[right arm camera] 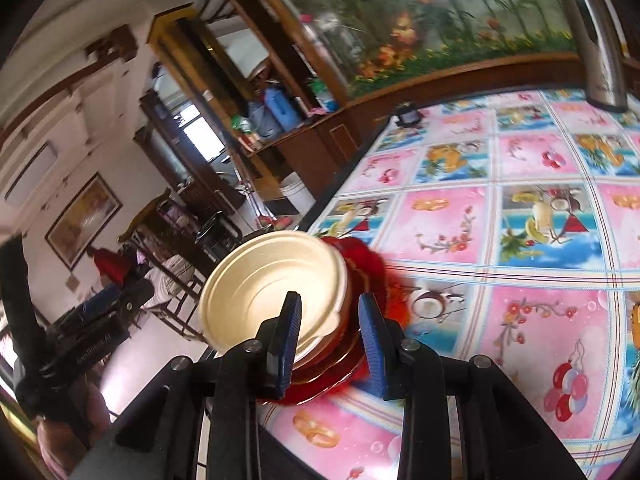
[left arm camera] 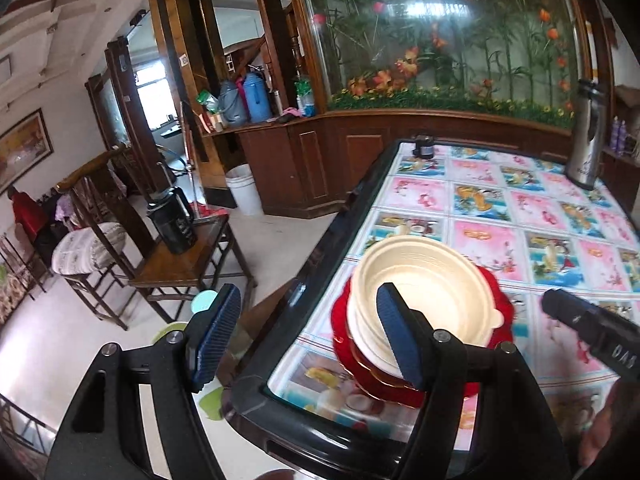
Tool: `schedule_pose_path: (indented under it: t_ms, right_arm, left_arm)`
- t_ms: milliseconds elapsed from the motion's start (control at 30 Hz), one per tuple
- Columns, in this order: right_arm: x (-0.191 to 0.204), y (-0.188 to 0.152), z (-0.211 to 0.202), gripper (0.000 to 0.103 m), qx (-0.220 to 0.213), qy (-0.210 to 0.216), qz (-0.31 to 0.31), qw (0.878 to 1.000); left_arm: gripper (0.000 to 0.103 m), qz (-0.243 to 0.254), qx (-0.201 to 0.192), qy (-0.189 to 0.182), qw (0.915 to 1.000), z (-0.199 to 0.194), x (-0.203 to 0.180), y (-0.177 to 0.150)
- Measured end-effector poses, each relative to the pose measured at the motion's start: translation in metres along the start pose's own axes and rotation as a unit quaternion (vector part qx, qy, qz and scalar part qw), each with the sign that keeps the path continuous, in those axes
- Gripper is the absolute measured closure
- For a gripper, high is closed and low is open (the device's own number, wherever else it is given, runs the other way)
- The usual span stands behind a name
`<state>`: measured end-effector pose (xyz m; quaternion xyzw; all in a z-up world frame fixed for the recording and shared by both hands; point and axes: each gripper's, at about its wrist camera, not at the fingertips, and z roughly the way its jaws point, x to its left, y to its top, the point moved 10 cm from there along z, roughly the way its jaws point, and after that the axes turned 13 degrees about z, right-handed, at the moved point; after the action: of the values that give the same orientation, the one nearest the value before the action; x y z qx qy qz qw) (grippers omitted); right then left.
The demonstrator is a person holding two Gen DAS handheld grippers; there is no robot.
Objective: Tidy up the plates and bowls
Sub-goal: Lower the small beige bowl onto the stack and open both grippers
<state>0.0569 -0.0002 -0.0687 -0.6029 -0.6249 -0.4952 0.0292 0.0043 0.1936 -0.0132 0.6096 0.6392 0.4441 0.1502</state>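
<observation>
Two stacked cream bowls [left arm camera: 424, 292] sit on red plates [left arm camera: 344, 344] at the table [left arm camera: 540, 216] corner; left hand-held gripper [left arm camera: 308, 340] gapes empty, right hand-held gripper [right arm camera: 330, 340] narrowly apart, gripping nothing.

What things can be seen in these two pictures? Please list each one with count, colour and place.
bowls: stacked, exact count unclear, cream, on the plates
plates: stacked, red, near table corner
table: one, pink and blue fruit-patterned cover, dark rim
flask: one, silver, far side of table
bucket: one, white, on floor by cabinet
side table: one, brown wood, left of table
jug: one, black, on side table
left gripper: blue pads, open, empty
right gripper: blue pads, straddling the stack's near edge
</observation>
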Motion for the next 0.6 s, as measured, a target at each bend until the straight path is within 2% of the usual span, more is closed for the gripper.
schedule_pose_path:
  t_ms: [67, 367, 600]
  right_arm:
    - [0.006, -0.006, -0.004, 0.071, -0.001, 0.002, -0.011, 1.000]
    - [0.017, -0.019, -0.014, 0.071, -0.006, -0.002, -0.037, 0.999]
    - [0.020, -0.023, -0.021, 0.071, -0.009, -0.004, -0.044, 0.999]
  left_arm:
    - [0.022, -0.003, 0.000, -0.012, 0.9999, -0.004, -0.005, -0.002]
    - [0.021, 0.011, -0.019, -0.040, 0.9990, -0.027, -0.025, -0.006]
    - [0.021, 0.010, -0.013, -0.071, 0.9973, -0.031, -0.038, -0.009]
